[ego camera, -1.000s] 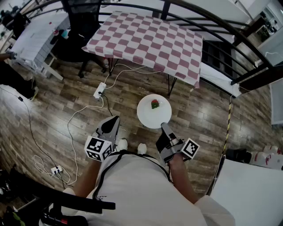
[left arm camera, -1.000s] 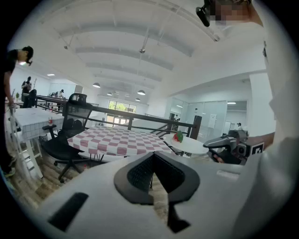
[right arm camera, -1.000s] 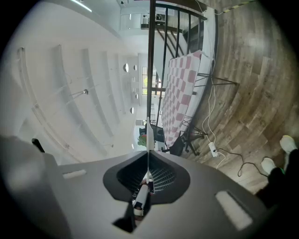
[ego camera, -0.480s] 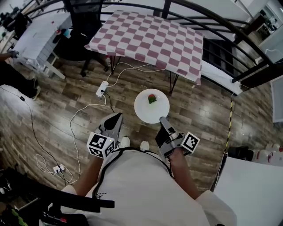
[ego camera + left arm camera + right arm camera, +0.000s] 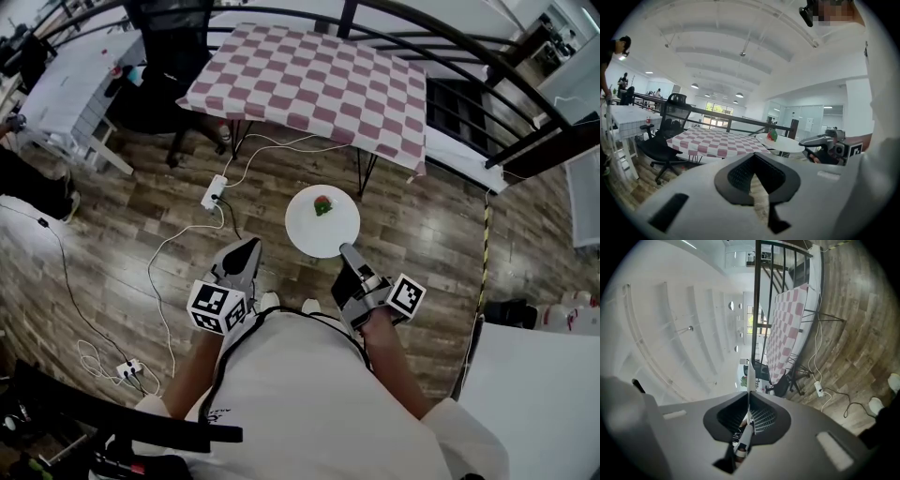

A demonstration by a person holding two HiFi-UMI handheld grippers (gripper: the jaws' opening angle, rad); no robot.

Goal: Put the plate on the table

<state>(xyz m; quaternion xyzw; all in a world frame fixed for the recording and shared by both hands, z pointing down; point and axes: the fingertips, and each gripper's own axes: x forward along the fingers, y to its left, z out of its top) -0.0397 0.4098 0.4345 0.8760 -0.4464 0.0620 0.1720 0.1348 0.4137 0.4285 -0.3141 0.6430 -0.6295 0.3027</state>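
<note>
A round white plate [image 5: 322, 230] carrying a small red and green fruit [image 5: 322, 204] hangs level over the wooden floor, a short way in front of the table with the pink checked cloth [image 5: 309, 84]. My right gripper [image 5: 349, 251] is shut on the plate's near rim. In the right gripper view the plate [image 5: 750, 373] shows edge-on between the jaws. My left gripper [image 5: 246, 251] is beside it on the left, shut and holding nothing. The left gripper view shows the plate [image 5: 785, 143], the fruit [image 5: 772, 136] and the table [image 5: 712, 140] ahead.
A black office chair [image 5: 169, 56] stands at the table's left end. A power strip [image 5: 214, 192] and white cables lie on the floor between me and the table. A dark railing [image 5: 469, 56] runs behind the table. A white desk [image 5: 75, 80] is at the far left.
Both grippers and the plate have moved a little forward, toward the checked table. The right gripper's hold on the plate's rim is unchanged.
</note>
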